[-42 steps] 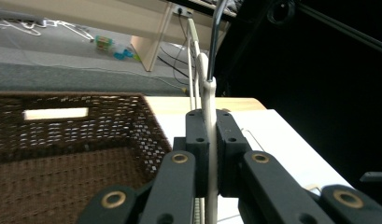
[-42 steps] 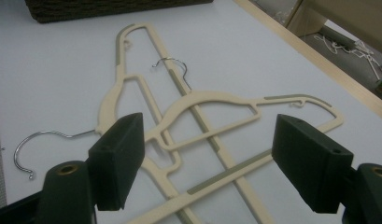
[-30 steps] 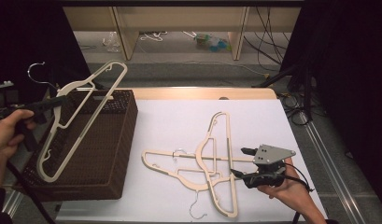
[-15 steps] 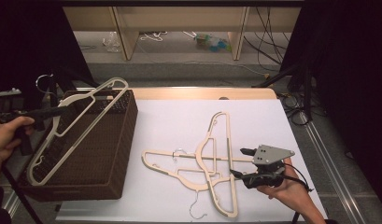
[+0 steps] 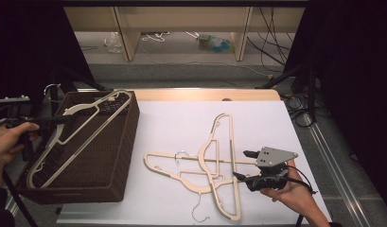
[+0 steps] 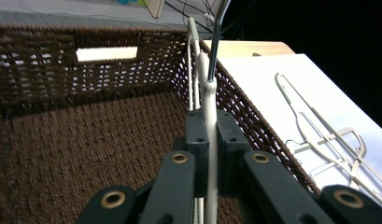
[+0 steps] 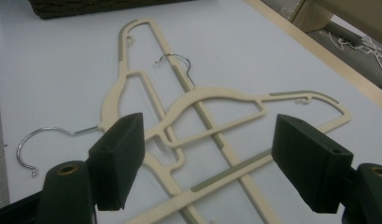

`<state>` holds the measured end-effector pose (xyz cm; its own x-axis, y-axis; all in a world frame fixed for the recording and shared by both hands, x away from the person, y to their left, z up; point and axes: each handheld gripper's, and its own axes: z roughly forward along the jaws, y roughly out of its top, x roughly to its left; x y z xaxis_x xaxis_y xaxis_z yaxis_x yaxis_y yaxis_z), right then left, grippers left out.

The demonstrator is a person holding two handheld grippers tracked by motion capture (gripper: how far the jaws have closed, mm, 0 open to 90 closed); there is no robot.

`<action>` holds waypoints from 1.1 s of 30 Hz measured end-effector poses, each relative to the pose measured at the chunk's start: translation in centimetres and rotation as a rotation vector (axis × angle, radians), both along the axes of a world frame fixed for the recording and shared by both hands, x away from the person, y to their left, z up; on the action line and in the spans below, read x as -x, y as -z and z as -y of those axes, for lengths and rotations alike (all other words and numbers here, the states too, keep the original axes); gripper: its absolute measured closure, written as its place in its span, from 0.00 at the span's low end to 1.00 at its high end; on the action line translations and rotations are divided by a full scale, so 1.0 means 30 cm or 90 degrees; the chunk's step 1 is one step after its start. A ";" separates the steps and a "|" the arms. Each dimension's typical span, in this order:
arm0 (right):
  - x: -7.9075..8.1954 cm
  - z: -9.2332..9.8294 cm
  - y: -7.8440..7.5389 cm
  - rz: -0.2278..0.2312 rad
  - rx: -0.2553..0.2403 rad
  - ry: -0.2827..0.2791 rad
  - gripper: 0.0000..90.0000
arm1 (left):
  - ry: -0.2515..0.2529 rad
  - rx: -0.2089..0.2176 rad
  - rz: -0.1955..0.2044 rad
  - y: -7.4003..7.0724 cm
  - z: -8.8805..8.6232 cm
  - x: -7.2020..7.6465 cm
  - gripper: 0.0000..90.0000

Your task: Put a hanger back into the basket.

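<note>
As seen from the high view: left tool clamped on cream hanger, slanted across brown wicker basket at bench left. Right tool open, beside two crossed hangers on white surface. Left gripper view: pads pinching hanger neck over basket interior. Right gripper view: jaws wide, nothing held, hangers beyond. No legible writing or labels.

basket walls box in the left side. two crossed hangers clutter mid-table; white top between is open.
</note>
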<state>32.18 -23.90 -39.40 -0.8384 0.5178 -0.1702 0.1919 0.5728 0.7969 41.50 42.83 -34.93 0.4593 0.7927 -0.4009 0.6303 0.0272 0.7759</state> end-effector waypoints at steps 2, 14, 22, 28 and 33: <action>0.000 -0.001 0.001 0.002 -0.001 -0.001 0.29 | -0.002 0.002 -0.008 0.015 -0.001 -0.005 0.95; 0.000 -0.002 0.004 0.000 -0.001 -0.002 0.29 | -0.030 0.010 -0.054 0.079 -0.003 -0.038 0.94; 0.000 -0.002 0.004 -0.003 -0.001 -0.003 0.29 | -0.077 -0.033 -0.077 0.098 -0.030 -0.027 0.88; -0.002 -0.006 0.009 -0.008 0.000 -0.005 0.29 | -0.124 -0.047 -0.060 0.065 -0.049 0.019 0.72; 0.000 -0.015 0.015 -0.033 0.006 0.012 0.29 | -0.136 -0.073 -0.012 -0.023 0.014 0.093 0.59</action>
